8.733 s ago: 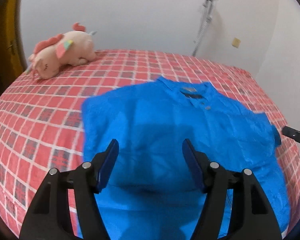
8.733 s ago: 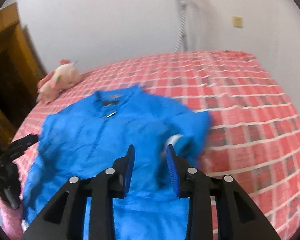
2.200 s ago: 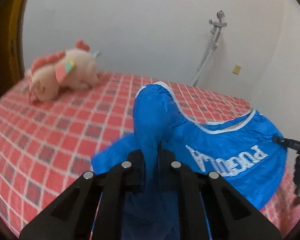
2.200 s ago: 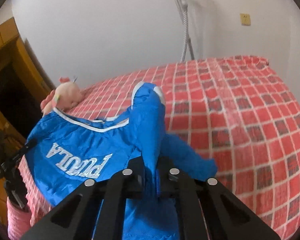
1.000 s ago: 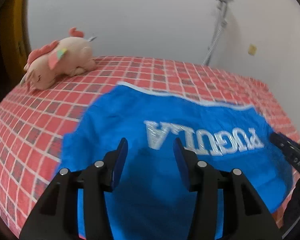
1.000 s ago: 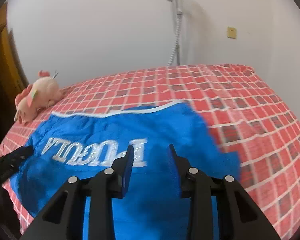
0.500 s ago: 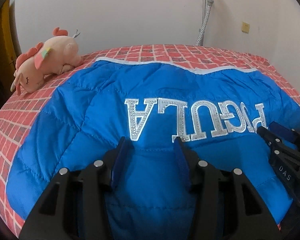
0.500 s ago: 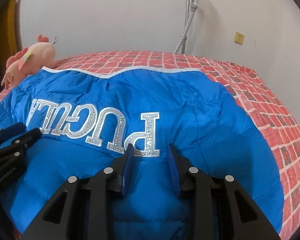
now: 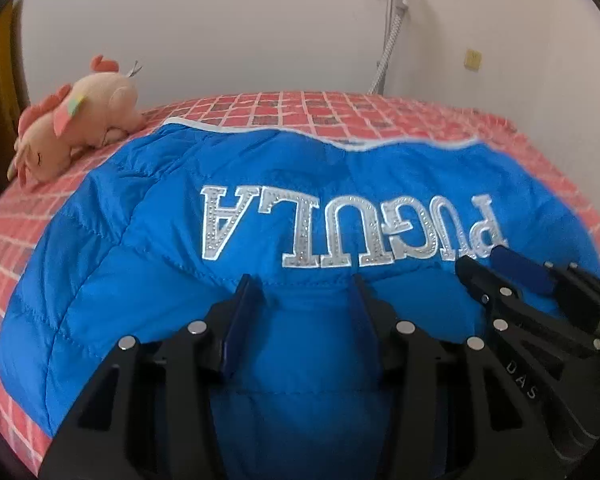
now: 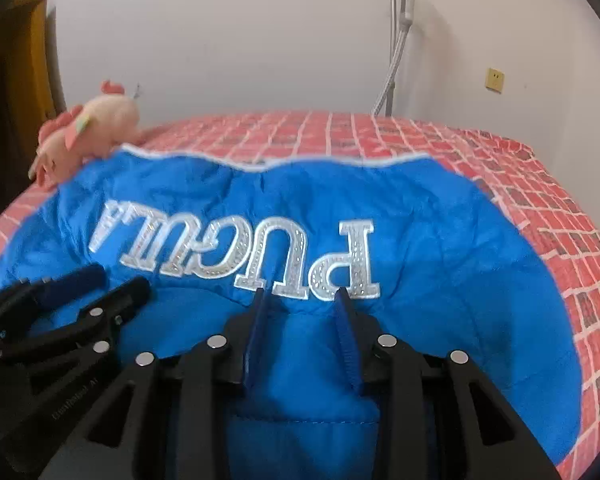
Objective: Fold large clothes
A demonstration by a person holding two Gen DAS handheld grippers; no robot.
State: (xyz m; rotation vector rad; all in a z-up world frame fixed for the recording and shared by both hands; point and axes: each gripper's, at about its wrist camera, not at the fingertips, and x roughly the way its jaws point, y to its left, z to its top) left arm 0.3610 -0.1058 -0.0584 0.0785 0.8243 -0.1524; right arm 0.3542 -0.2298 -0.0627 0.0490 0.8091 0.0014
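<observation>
A blue padded jacket (image 9: pixel 300 184) lies spread back-up on the bed, its silver letters (image 9: pixel 352 232) upside down to me and its white-trimmed hem at the far side. My left gripper (image 9: pixel 302 284) rests low on the near edge, jaws apart, with a bulge of blue fabric between the fingers. My right gripper (image 10: pixel 302 294) sits the same way on the jacket (image 10: pixel 440 240), just below the first letter, jaws apart around a fold. The two stand side by side: the right gripper (image 9: pixel 482 258) shows at the right of the left wrist view, the left gripper (image 10: pixel 120 280) at the left of the right wrist view.
The bed (image 9: pixel 340 108) has a red checked cover. A pink plush toy (image 9: pixel 80 120) lies at its far left corner, close to the jacket's hem. A grey stand with a hose (image 10: pixel 396 60) rises behind the bed against the white wall. Dark wooden furniture (image 10: pixel 16 100) stands at the left.
Both grippers have sunk down onto the near edge of the jacket, which now fills both views. The jaws kept the same width. The jacket lies where it was.
</observation>
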